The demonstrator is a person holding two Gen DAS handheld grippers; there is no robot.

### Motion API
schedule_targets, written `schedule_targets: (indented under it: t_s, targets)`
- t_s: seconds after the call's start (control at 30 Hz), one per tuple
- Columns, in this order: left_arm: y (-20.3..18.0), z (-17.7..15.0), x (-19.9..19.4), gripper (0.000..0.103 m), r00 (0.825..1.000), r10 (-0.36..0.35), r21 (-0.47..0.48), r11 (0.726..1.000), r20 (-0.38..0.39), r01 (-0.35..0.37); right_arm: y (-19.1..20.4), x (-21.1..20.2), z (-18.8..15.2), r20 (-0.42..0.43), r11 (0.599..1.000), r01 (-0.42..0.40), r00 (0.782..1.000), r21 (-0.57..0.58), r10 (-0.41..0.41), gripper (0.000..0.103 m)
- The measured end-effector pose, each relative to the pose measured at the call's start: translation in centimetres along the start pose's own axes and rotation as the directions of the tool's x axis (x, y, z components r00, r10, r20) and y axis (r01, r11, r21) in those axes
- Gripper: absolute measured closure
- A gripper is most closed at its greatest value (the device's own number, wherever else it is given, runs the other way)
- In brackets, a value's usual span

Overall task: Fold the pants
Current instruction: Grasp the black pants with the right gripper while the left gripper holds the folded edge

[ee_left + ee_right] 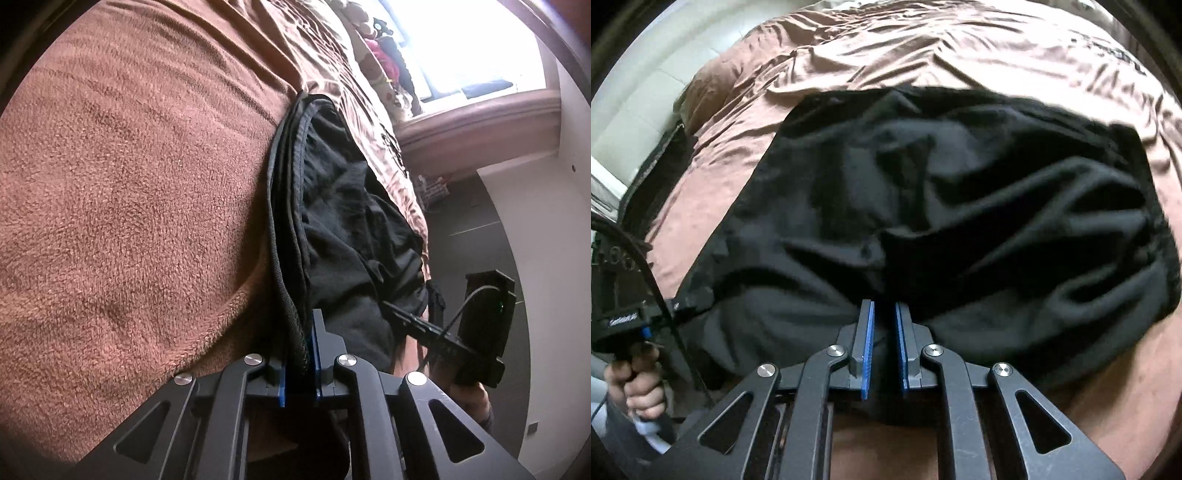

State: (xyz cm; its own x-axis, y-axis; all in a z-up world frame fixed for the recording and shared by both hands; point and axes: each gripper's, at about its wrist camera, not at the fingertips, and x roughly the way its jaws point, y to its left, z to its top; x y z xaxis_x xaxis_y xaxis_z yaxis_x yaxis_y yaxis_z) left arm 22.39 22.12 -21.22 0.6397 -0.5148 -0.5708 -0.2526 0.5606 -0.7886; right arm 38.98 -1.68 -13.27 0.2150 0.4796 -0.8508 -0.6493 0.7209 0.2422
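Black pants [960, 206] lie crumpled on a bed with a brown cover [849, 66]. In the left wrist view the pants [351, 221] hang as a layered edge against a brown fleece blanket [129, 203]. My left gripper [298, 332] is shut on the pants' stacked edge, with cloth between the blue pads. My right gripper [884, 310] is shut on a bunched fold at the near edge of the pants. The right gripper also shows in the left wrist view [436, 328], and the left gripper in the right wrist view [646, 317], held by a hand.
A window with a pink sill [480, 122] and stuffed toys [380, 55] are at the far end of the bed. Grey floor [480, 229] and a white wall [554, 221] lie beside the bed. A white wall [646, 92] is at the left.
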Motion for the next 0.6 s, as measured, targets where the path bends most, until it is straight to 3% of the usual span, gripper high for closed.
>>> schedule_targets:
  t_s: [0.17,0.37,0.6]
  targets:
    - [-0.2,0.2,0.0,0.091,1.000,0.009,0.003,1.000,-0.006,-0.009,0.4,-0.8,0.1,-0.030,0.999,0.005,1.000,-0.034,-0.006,0.095]
    - [0.1,0.2,0.1,0.091,1.000,-0.017,-0.027,1.000,0.000,0.017,1.0,-3.4,2.2,0.061,0.999,-0.018,0.998,-0.026,0.019,0.095]
    - [0.0,0.0,-0.1,0.091,1.000,-0.012,-0.044,0.999,0.024,0.013,1.2,-1.2,4.9,0.075,0.999,-0.031,0.997,0.008,0.030,0.095]
